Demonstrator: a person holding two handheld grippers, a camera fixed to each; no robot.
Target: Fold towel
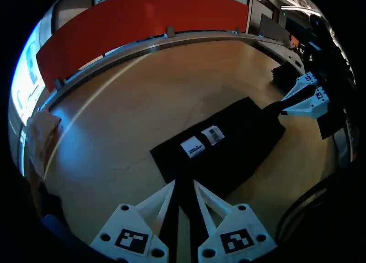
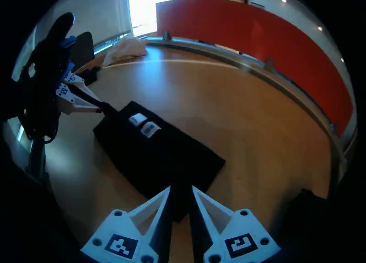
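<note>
Black towel (image 1: 238,135) flat on table (image 1: 137,103), its ends clamped in left hand-held gripper (image 1: 184,184) and right hand-held gripper (image 2: 181,187).

Black towel (image 1: 238,135), white labels (image 1: 192,147), being shown on tan table (image 1: 137,107); red panel (image 1: 137,20) at 12 o'clock; white left gripper (image 1: 185,184), black-white markers (image 1: 132,241), at 6 o'clock.

The towel's (image 1: 242,139) near corner hides between the fingers (image 1: 160,202); its labels' (image 1: 192,147) print is too small
</note>
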